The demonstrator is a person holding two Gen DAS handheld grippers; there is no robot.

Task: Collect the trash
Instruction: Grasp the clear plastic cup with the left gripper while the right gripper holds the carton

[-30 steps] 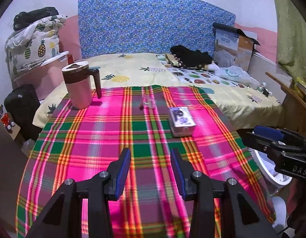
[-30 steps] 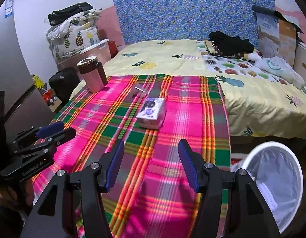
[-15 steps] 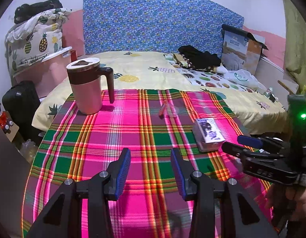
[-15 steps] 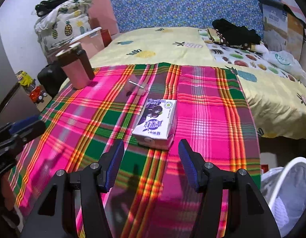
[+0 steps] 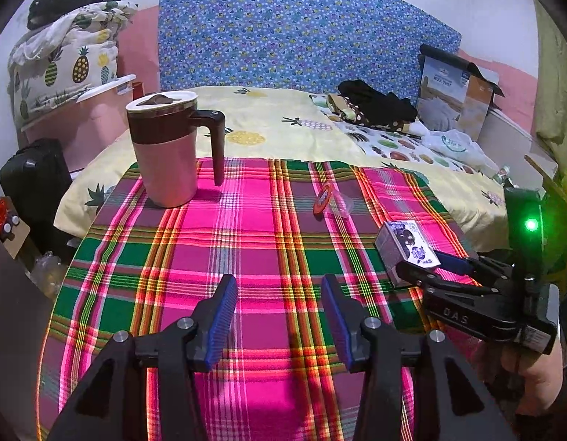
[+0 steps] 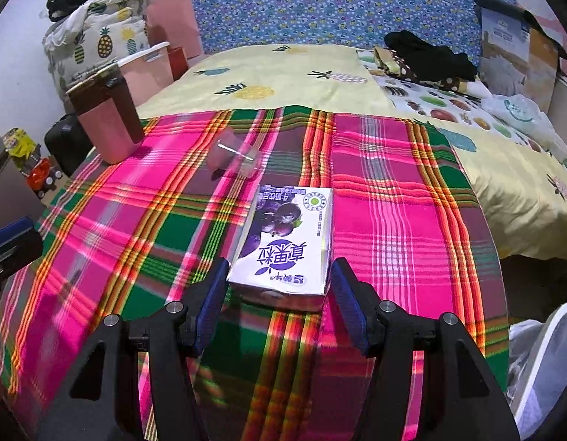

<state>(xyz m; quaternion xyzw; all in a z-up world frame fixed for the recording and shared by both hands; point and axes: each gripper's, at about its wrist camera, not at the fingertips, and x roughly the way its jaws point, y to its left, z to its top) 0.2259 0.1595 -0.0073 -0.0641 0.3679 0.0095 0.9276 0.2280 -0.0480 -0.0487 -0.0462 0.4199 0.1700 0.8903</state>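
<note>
While the left tongs point(image 5: 278, 316) hover spread and empty, the right tongs point(image 6: 280, 294) straddle the carton point(image 6: 289, 240), unclosed.

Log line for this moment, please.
stage: pre-grasp | right claw: open, straddling milk carton | left claw: open, empty, above plaid cloth | bin: right of table

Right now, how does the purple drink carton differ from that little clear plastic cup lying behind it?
The carton is a printed opaque box lying flat, its near end between the right gripper's open fingers. The clear cup is see-through, round and smaller, tipped on its side with nothing around it. Both rest on the plaid cloth.
</note>
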